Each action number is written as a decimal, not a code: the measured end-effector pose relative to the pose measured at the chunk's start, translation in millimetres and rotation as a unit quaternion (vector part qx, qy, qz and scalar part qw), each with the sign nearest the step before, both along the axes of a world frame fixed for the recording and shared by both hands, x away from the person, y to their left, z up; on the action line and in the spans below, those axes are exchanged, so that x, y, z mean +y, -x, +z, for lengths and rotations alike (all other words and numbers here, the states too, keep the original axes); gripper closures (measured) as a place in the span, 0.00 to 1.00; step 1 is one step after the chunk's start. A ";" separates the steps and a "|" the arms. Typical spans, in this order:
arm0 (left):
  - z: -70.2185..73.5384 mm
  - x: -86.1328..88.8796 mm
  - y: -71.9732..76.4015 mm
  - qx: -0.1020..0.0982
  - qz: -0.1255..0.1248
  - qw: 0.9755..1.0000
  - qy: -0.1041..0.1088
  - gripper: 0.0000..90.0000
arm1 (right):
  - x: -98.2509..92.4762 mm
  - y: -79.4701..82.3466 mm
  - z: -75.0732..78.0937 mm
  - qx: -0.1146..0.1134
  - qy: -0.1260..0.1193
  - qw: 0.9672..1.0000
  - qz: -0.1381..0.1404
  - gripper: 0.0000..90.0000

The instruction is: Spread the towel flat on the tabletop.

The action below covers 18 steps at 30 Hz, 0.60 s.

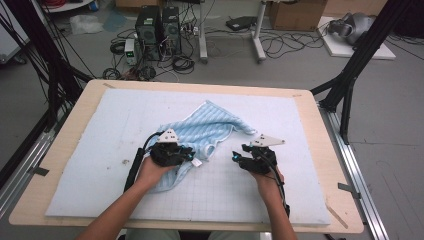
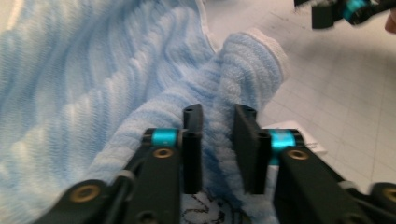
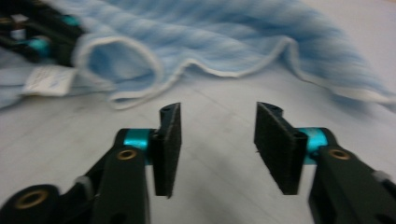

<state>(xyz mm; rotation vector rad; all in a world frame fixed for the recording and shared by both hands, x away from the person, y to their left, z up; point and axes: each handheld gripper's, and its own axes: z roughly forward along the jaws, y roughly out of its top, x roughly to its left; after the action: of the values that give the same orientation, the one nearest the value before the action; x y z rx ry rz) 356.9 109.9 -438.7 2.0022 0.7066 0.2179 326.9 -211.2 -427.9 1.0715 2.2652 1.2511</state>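
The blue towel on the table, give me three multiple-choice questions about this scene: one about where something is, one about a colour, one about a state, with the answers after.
1. Where does the towel lie?
A. on the pale mat
B. on the floor
C. on a chair

2. What colour is the towel's edging?
A. red
B. white
C. black

3. What is between the jaws of the right gripper?
A. a fold of towel
B. a label
C. nothing

Answers:
1 A, the high view shows it spread on the mat that covers the table.
2 B, a white hem runs along its border in the right gripper view.
3 C, its jaws stand apart over bare mat, short of the towel, while the left gripper has a fold between its jaws.
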 end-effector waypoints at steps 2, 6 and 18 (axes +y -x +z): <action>2.7 3.2 0.2 -0.006 0.007 1.000 0.011 0.70 | 8.4 1.6 -1.2 0.001 -0.002 0.999 0.039 0.68; 9.5 14.4 2.4 -0.027 0.018 0.999 0.027 0.62 | 22.9 3.5 -4.6 0.000 0.000 0.996 0.084 0.66; 14.9 93.5 0.0 -0.053 0.100 0.990 0.080 0.51 | 54.0 -3.8 -15.1 0.010 0.012 0.992 0.124 0.58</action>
<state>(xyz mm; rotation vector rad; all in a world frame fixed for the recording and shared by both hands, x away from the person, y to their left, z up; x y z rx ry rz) 356.9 203.3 -423.8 1.7547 0.8311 0.3718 330.7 -157.2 -443.0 0.8152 2.4819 1.3074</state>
